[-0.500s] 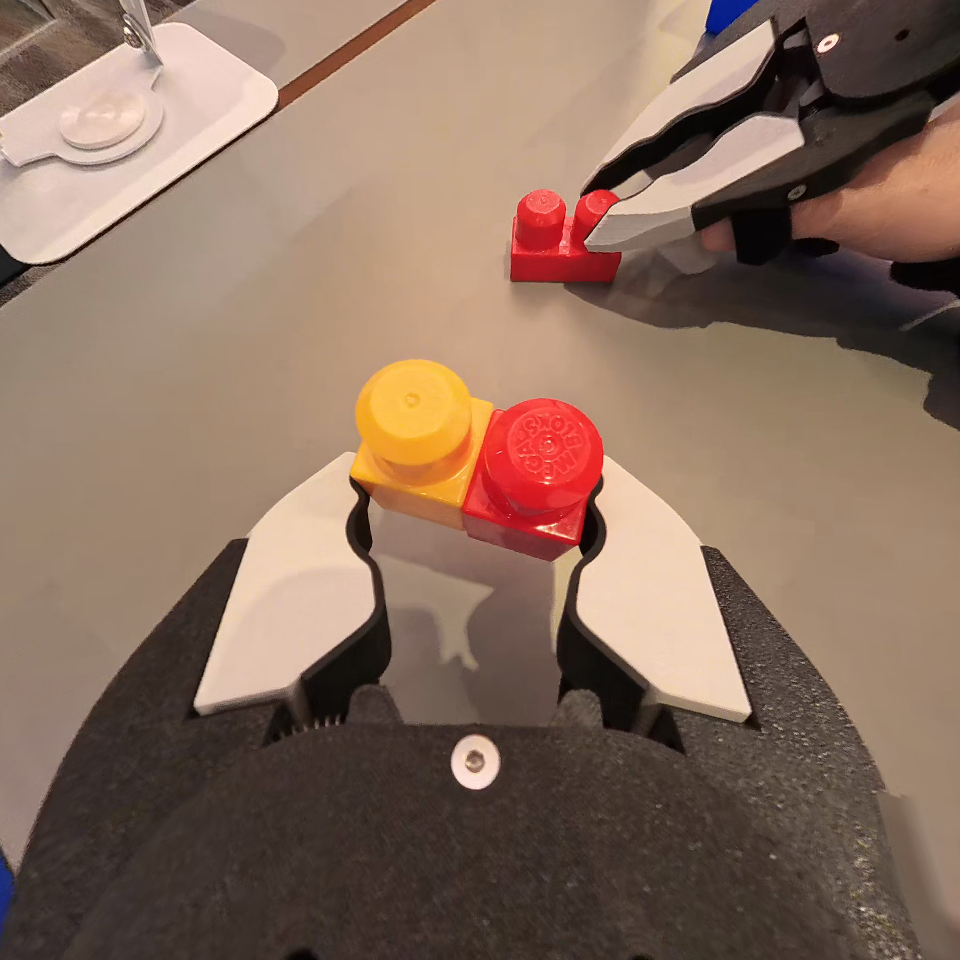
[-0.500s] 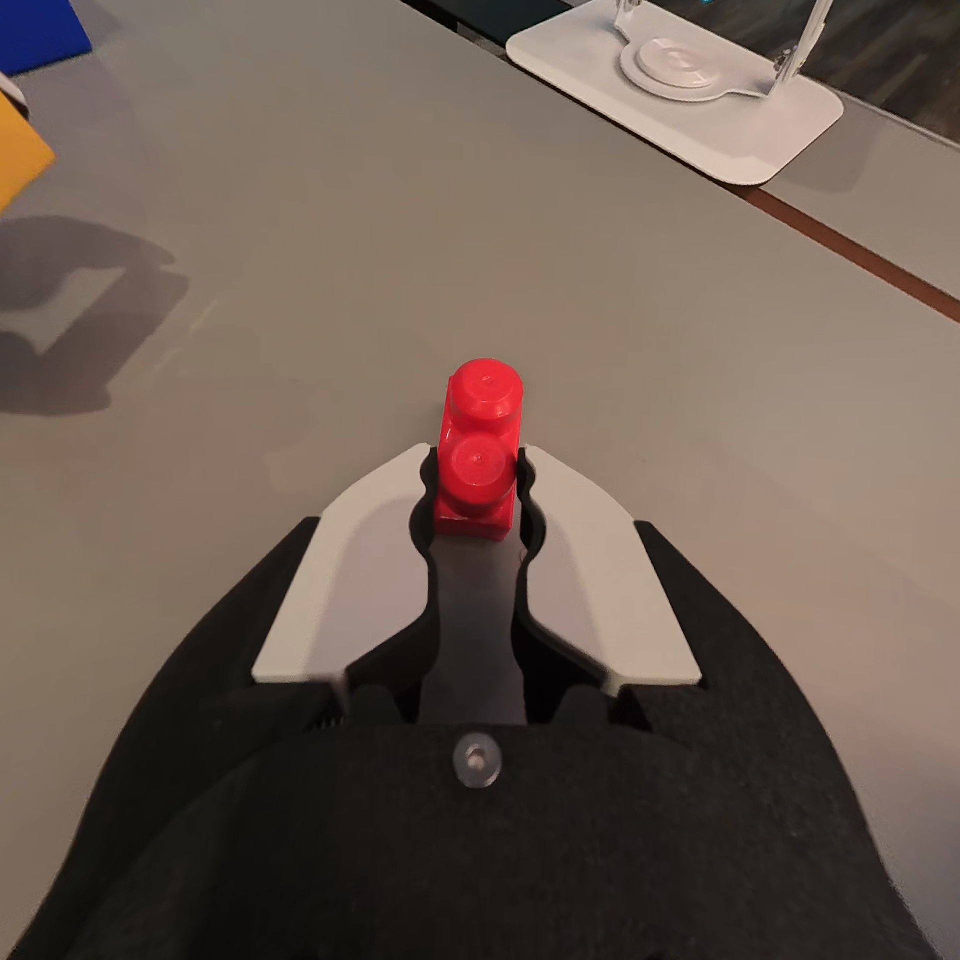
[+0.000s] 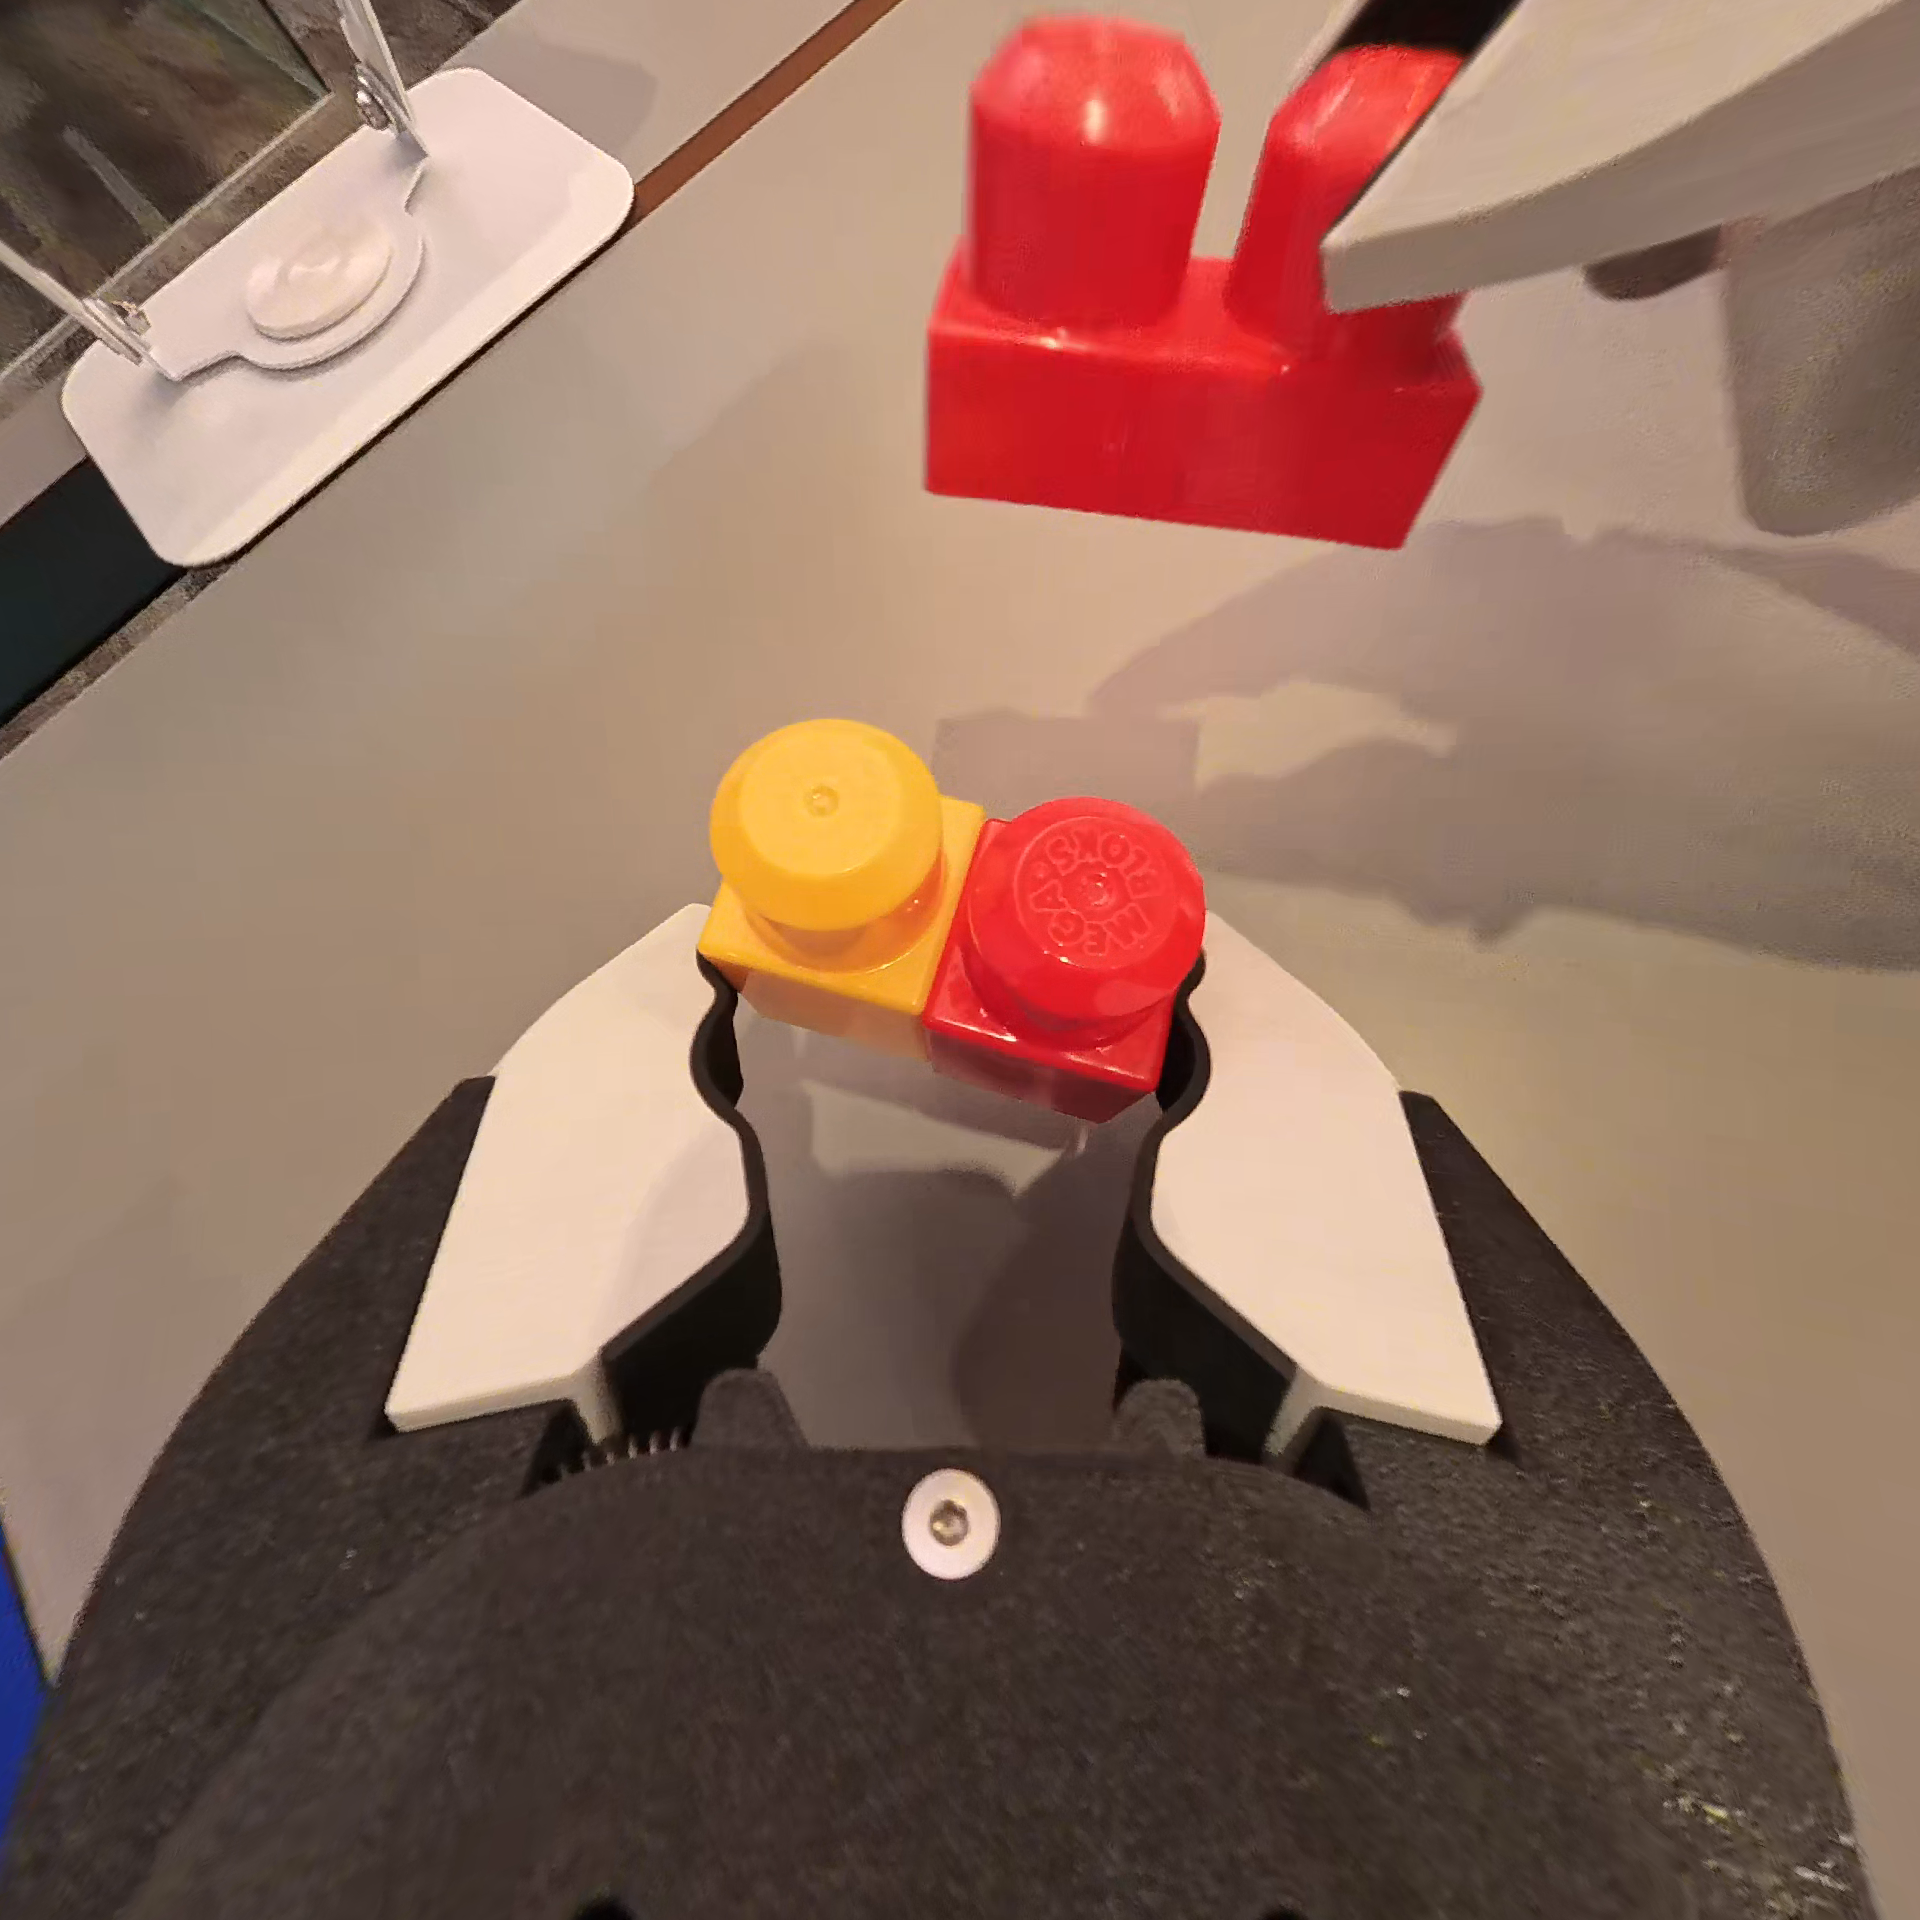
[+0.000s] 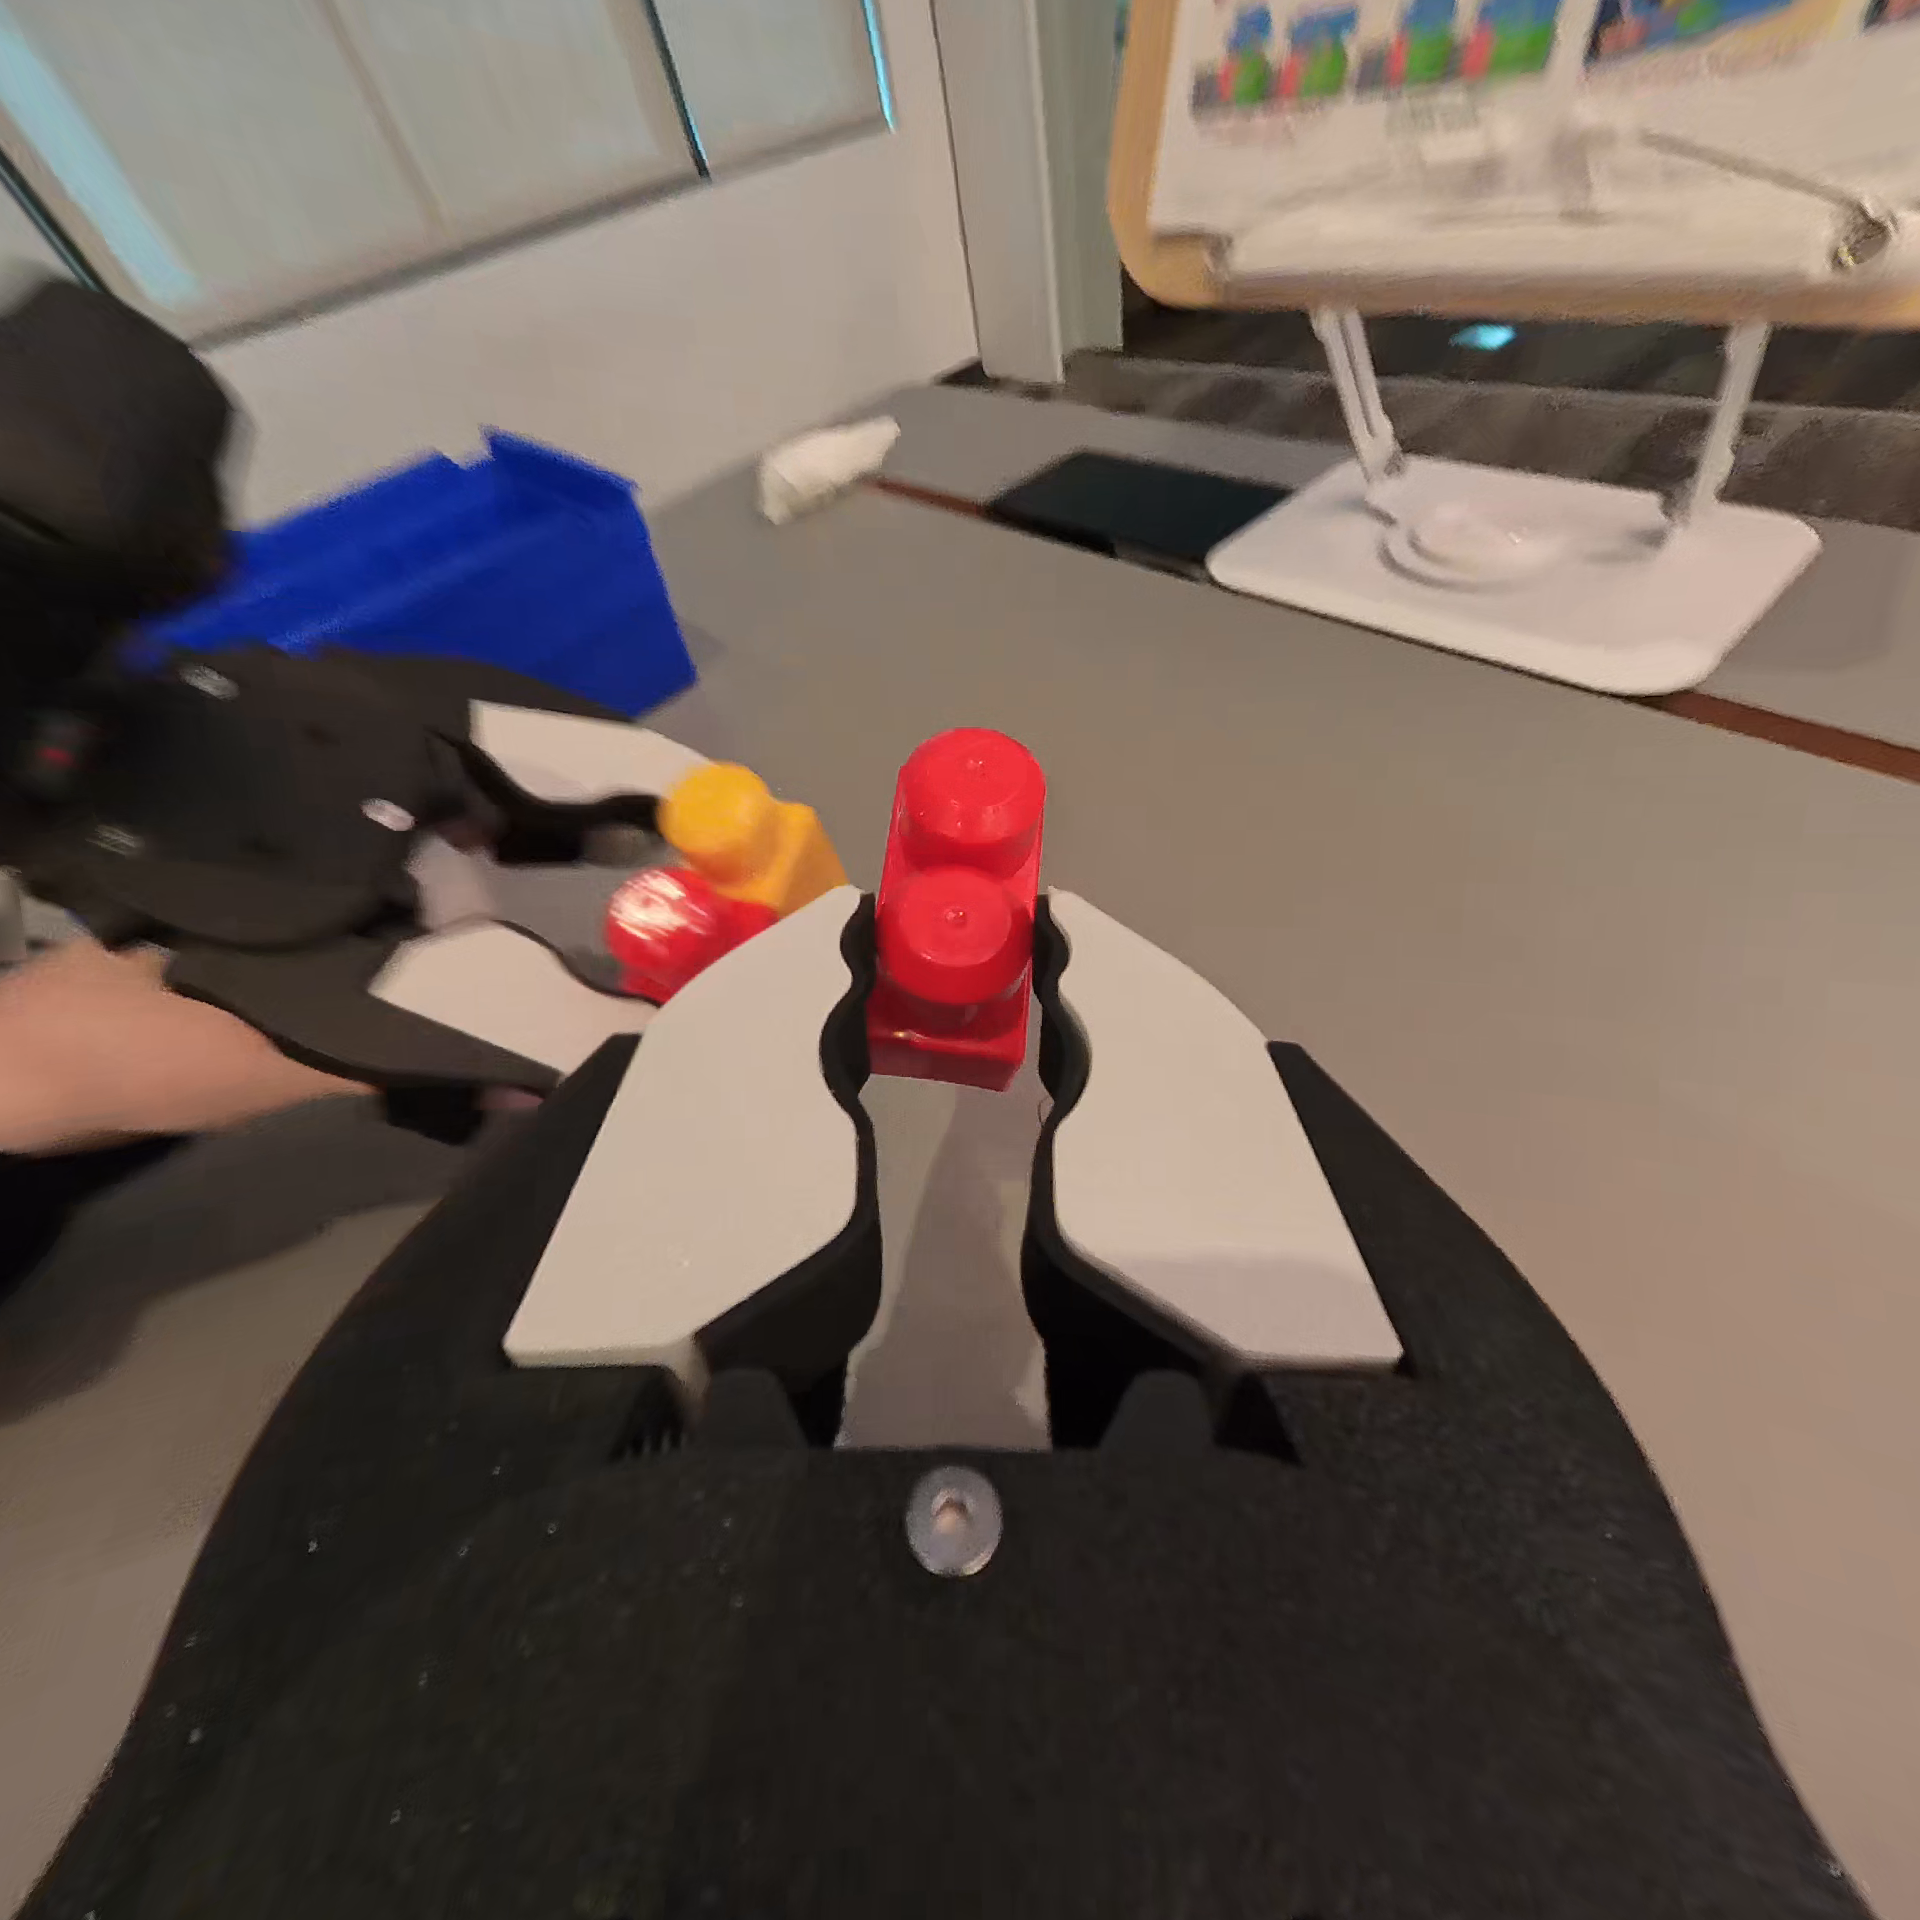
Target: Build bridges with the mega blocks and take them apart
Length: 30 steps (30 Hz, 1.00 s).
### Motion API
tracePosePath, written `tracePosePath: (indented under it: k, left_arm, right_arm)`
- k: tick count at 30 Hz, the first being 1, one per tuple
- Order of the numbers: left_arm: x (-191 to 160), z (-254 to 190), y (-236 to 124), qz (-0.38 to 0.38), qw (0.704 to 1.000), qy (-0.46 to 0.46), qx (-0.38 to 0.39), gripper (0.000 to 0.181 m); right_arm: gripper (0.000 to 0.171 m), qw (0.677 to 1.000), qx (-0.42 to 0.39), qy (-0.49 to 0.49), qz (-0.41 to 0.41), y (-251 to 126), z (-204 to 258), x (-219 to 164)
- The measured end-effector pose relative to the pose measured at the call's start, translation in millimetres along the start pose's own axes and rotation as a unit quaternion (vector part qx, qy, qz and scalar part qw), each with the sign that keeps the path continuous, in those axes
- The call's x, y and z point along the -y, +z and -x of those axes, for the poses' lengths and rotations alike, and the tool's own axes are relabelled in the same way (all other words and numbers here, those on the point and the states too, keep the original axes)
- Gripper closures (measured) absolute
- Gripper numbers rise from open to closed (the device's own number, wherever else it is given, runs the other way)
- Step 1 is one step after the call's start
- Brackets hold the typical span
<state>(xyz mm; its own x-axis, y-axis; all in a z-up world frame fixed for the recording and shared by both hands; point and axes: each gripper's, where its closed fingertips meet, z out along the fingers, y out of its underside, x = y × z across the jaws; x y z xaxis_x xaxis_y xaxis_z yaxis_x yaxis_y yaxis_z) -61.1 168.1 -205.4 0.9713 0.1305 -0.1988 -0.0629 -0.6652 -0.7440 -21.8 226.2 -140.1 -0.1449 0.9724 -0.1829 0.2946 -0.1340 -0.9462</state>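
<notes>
My left gripper (image 3: 951, 1003) is shut on two single-stud blocks held side by side, a yellow block (image 3: 831, 894) and a red block (image 3: 1070, 966). My right gripper (image 4: 951, 961) is shut on a red two-stud block (image 4: 961, 914) and holds it in the air. In the left wrist view that two-stud block (image 3: 1174, 343) hangs close above and beyond my pair, with a right finger (image 3: 1621, 166) on it. In the right wrist view the yellow block (image 4: 753, 831) and the red single block (image 4: 665, 925) sit just left of my fingers, in the left gripper (image 4: 582, 862).
A white stand base (image 3: 312, 312) sits at the table's far left edge and also shows in the right wrist view (image 4: 1507, 571), holding a picture board (image 4: 1507, 156). A blue bin (image 4: 447, 571) stands behind the left gripper. A hand (image 4: 125, 1049) holds that gripper.
The right gripper has lifted the red two-stud block off the table and brought it close, above the yellow and red pair. The left gripper still holds its pair.
</notes>
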Motion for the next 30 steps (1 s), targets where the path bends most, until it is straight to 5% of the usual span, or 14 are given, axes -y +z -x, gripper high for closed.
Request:
tracePosePath:
  k: [9,30]
  left_arm:
    - [3,4,15,0.014,0.999,-0.024,0.02,0.101]
    - [7,9,21,0.016,0.999,-0.033,0.036,0.102]
  right_arm:
    - [0.143,1.0,-0.002,0.014,-0.02,16,40,21]
    - [0.143,0.995,-0.064,-0.051,0.052,40,43,0]
